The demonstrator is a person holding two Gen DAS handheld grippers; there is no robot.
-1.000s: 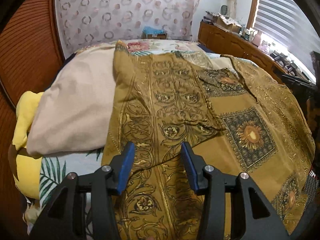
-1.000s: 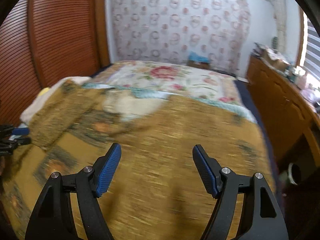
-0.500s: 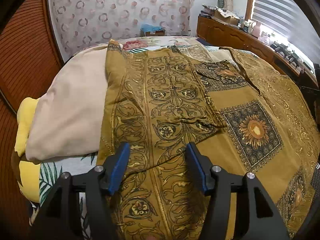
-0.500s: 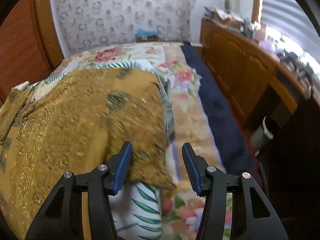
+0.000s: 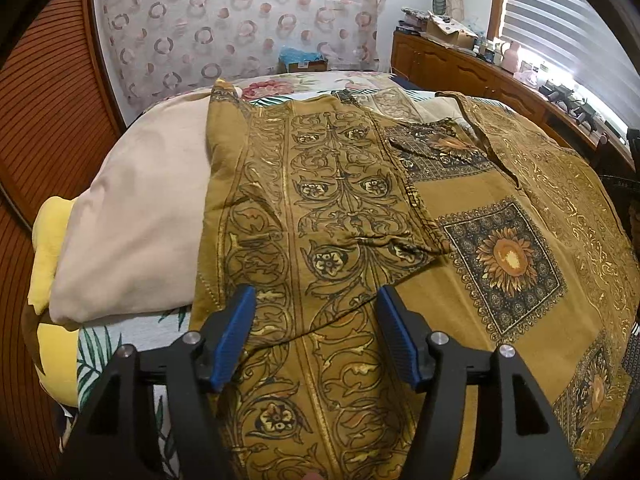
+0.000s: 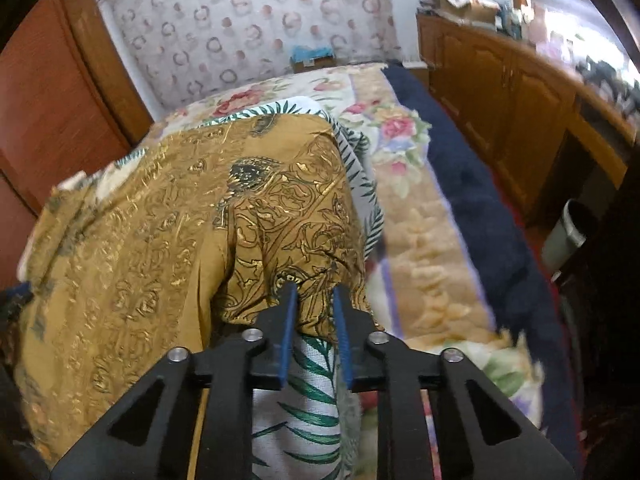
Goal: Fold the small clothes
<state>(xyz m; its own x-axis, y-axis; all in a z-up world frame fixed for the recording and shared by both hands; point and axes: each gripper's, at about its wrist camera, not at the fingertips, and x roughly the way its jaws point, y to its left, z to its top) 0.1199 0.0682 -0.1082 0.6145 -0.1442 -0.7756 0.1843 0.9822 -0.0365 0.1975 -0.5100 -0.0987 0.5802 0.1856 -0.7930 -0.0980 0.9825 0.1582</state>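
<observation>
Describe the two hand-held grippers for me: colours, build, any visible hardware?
Both match. The left hand-held gripper and the right hand-held gripper have matte black frames with triangular cut-outs in the arms, silver round screw heads at the pivots, and two flat fingers faced with ribbed blue pads. No cables, labels or markings show, and no sleeve or hand is in view.

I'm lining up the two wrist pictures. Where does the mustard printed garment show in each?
Left wrist: the mustard printed garment fills centre and right, under the open left gripper.
Right wrist: garment on the left and centre, its corner pinched by the right gripper.
Shared landmark: the blue-topped box by the far wall.
</observation>
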